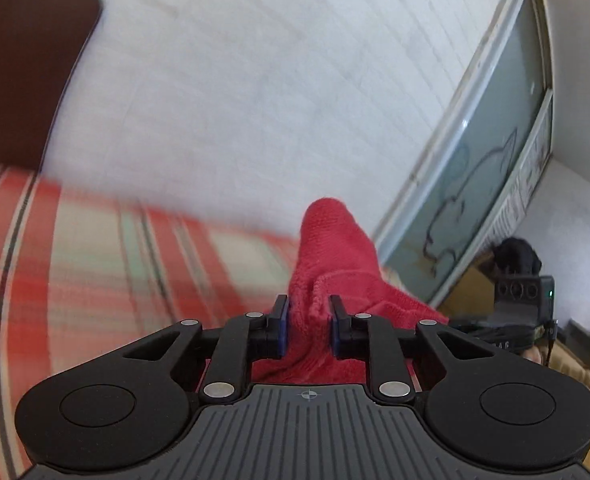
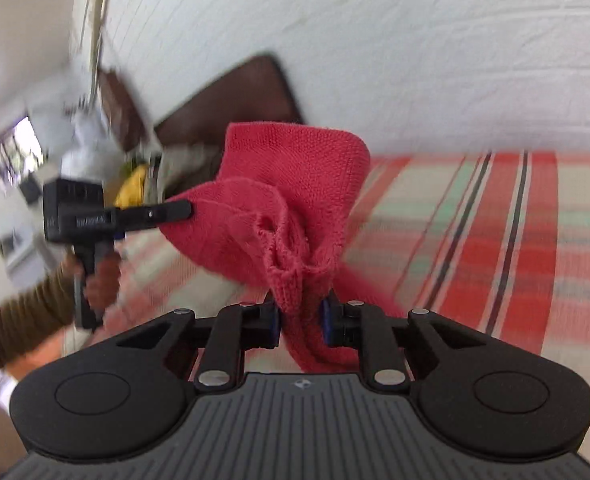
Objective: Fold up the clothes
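Above the bed, with its red plaid cover, you hold the red knit off the surface between both tools, and the main risk is a slip: each grip takes only a bunched ridge of loose, stretchy fabric, so a sharp pull apart could drag an edge out and drop that side in a heap. The pictures are blurred, so a fast swing could also let the hanging part twist, and the fold would then land crooked. The left gripper has its jaws closed on a gathered fold that rises straight up between the blue pads. The right gripper likewise clamps a puckered edge, with the rest of the knit ballooning ahead of it. In the right view, the left tool bites the knit's far side, near the brown headboard.
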A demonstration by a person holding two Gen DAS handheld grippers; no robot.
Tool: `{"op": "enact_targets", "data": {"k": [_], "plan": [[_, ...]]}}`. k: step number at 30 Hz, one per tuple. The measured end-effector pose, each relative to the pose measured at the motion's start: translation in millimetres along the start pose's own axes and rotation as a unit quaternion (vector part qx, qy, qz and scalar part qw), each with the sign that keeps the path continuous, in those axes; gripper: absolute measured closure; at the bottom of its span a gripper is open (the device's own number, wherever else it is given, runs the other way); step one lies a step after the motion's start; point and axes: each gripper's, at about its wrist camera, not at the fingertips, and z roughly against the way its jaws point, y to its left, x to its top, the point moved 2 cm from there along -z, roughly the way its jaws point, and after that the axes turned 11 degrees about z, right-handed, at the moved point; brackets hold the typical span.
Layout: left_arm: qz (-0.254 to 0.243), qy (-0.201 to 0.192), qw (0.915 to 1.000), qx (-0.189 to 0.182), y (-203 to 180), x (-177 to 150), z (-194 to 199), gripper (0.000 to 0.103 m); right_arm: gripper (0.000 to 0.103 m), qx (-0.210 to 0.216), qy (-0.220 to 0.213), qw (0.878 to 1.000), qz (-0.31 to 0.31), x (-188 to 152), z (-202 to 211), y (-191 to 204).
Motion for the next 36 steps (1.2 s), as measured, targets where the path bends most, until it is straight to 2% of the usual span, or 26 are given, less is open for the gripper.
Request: {"op": "enact_targets", "data": {"k": [5, 6, 7, 9, 12, 15, 17, 18, 20, 22, 25, 29, 32, 36], "plan": [[0.013, 0.011, 0.9995, 0.028, -4, -37, 32, 0.076, 0.071, -0.03, 0.013, 0.999, 0.025, -27, 10, 35], [0.017, 0.011, 0.9993, 0.031, -4, -41, 39, 0.067, 0.065, -0.036, 0.014, 0.999, 0.033, -28, 13, 41], [0.017, 0.012, 0.9991, 0.036, -4, -44, 45, 0.065, 0.057, -0.04, 0.017, 0.998, 0.038, -31, 16, 47], [0.019, 0.016, 0.9984, 0.05, -3, -50, 58, 0.065, 0.049, -0.047, 0.024, 0.998, 0.035, -38, 27, 55], [0.031, 0.02, 0.9971, 0.067, 3, -57, 76, 0.065, 0.048, -0.055, 0.03, 0.998, 0.024, -48, 46, 66], [0.049, -0.007, 0.9956, 0.08, 9, -50, 84, 0.064, 0.048, -0.065, -0.011, 0.996, -0.052, -50, 68, 59], [0.06, -0.029, 0.9939, 0.088, 12, -39, 79, 0.063, 0.046, -0.077, -0.048, 0.989, -0.114, -45, 78, 47], [0.064, -0.036, 0.9935, 0.087, 12, -32, 74, 0.063, 0.046, -0.076, -0.066, 0.987, -0.125, -40, 79, 45], [0.046, -0.029, 0.9967, 0.06, 1, -23, 59, 0.063, 0.046, -0.073, -0.083, 0.987, -0.121, -27, 72, 46], [-0.008, -0.004, 0.9995, 0.031, -21, -22, 40, 0.062, 0.044, -0.071, -0.078, 0.991, -0.087, -14, 57, 54], [-0.05, 0.019, 0.9977, 0.042, -32, -26, 17, 0.046, 0.038, -0.072, -0.063, 0.994, -0.045, 1, 31, 63], [-0.099, 0.047, 0.992, 0.062, -45, -31, -13, 0.043, 0.038, -0.086, -0.034, 0.994, -0.053, 1, 1, 56], [-0.113, 0.036, 0.9895, 0.083, -45, -35, -17, 0.031, 0.038, -0.078, -0.041, 0.994, -0.065, -1, -4, 55], [-0.125, 0.042, 0.9876, 0.084, -46, -37, -16, 0.031, 0.038, -0.073, -0.044, 0.995, -0.055, 0, -5, 62]]}}
